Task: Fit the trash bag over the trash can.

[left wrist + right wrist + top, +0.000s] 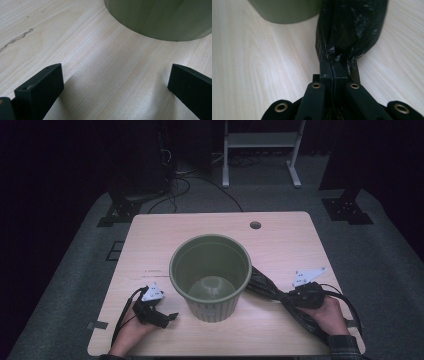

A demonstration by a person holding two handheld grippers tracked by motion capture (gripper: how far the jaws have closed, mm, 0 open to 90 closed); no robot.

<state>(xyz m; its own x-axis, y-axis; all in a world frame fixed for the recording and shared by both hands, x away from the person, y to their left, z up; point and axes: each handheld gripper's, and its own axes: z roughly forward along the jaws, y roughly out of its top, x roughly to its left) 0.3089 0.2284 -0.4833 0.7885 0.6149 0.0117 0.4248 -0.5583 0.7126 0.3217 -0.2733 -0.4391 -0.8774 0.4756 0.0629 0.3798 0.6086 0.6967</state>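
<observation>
A green ribbed bin [210, 276] stands empty in the middle of the wooden table [280, 232]. To its right lies a long black plastic bag [267, 287], bunched into a rope. My right gripper [296, 299] is shut on that black bag [352, 30], the jaws pinching the crumpled plastic close to the bin [287, 10]. My left gripper [167, 319] rests low at the bin's left with its jaws wide apart; in the left gripper view bare wood lies between the fingers [42, 87] and the bin's wall [162, 17] rises just ahead.
A round cable hole [255, 225] sits near the table's far edge. A dark scratch [152, 271] marks the wood left of the bin. Behind the table stand a white frame [262, 150] and black stands with cables on the grey floor.
</observation>
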